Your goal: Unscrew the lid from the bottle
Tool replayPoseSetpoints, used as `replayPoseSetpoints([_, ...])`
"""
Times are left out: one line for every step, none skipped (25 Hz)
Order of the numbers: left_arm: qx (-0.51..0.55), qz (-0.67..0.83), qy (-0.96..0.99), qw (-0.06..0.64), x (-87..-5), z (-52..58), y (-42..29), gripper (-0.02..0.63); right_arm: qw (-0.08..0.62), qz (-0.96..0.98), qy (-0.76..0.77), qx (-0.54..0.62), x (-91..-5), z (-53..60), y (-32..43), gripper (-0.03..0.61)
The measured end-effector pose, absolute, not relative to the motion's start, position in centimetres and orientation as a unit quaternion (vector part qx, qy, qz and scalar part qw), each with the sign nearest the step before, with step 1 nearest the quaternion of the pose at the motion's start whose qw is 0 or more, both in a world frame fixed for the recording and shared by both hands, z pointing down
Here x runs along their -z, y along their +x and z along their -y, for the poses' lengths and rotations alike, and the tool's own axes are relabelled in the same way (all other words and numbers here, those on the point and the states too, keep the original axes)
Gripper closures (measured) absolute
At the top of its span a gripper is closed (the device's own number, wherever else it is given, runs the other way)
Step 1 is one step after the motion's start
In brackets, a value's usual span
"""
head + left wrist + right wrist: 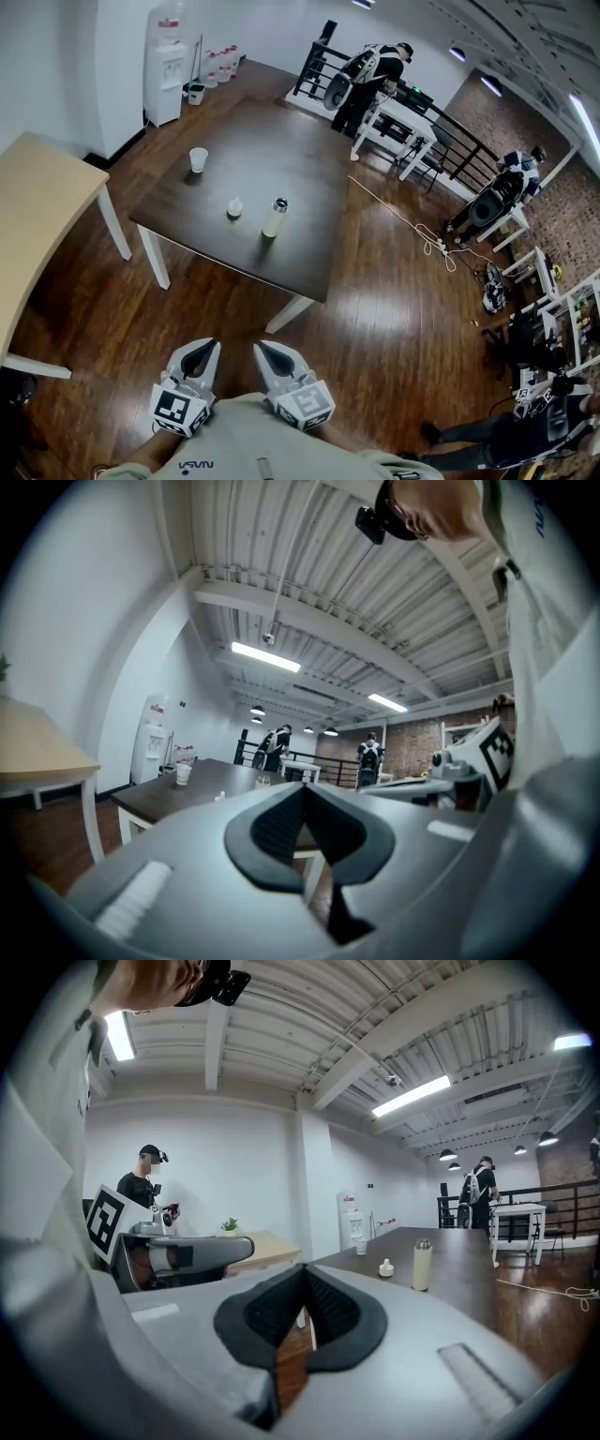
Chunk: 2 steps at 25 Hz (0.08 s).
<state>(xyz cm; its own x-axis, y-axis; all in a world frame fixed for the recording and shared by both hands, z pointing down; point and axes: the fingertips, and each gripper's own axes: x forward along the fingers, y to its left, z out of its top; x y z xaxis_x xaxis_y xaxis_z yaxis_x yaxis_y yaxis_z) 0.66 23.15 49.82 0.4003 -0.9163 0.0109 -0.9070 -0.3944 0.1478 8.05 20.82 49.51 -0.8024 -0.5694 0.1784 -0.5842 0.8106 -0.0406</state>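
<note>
Dark surface (281, 159) ahead holds the bottle (273, 222) (lid (279, 202) on); your left gripper (206, 347) and right gripper (265, 349) have jaws together, empty.

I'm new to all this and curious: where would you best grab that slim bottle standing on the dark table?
Probably the bottle by its pale body, mid-height, approached from the near edge of the table. It stands upright, slim and round, with nothing touching it, and a side grip leaves the silvery lid free for turning.
</note>
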Motion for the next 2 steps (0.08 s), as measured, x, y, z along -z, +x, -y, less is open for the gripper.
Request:
replayPoseSetpoints([0.034, 0.547, 0.834, 0.063, -49.93, -23.01, 0.41, 0.611, 0.08, 0.948, 0.305, -0.047, -49.44, -20.71, 7.85, 0.58])
replayPoseSetpoints([0.032, 0.547, 0.834, 0.062, -50.0, -22.87, 0.16, 0.611, 0.081, 0.948, 0.305, -0.048, -49.36, -20.59, 7.64, 0.58])
